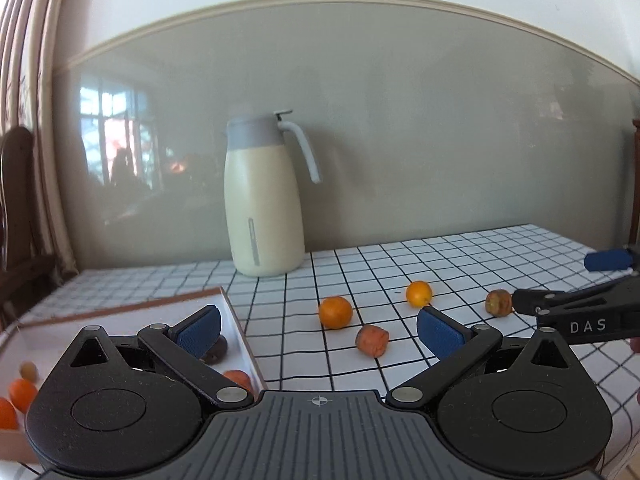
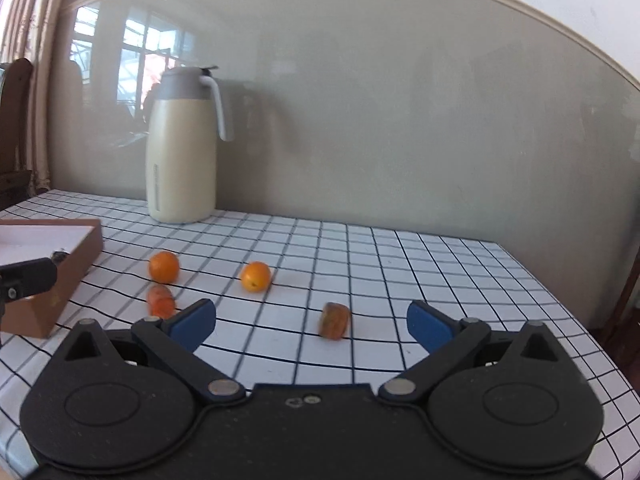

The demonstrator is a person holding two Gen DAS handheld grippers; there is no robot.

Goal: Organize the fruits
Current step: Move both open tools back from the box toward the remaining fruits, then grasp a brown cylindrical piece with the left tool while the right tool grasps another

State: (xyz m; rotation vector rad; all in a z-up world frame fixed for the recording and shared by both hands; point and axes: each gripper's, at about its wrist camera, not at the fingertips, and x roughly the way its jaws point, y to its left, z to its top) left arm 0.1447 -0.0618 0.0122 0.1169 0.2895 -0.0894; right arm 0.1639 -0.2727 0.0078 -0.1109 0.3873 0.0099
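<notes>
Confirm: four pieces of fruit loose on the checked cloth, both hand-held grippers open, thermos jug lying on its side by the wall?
Not quite: the thermos jug stands upright by the wall, as the right wrist view shows. The rest holds: four pieces of fruit loose on the checked cloth, and both the left hand-held gripper and the right hand-held gripper are open.

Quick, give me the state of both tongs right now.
Left tongs: open, holding nothing, over the edge of the box.
Right tongs: open, holding nothing, facing a brownish fruit piece on the table.
</notes>
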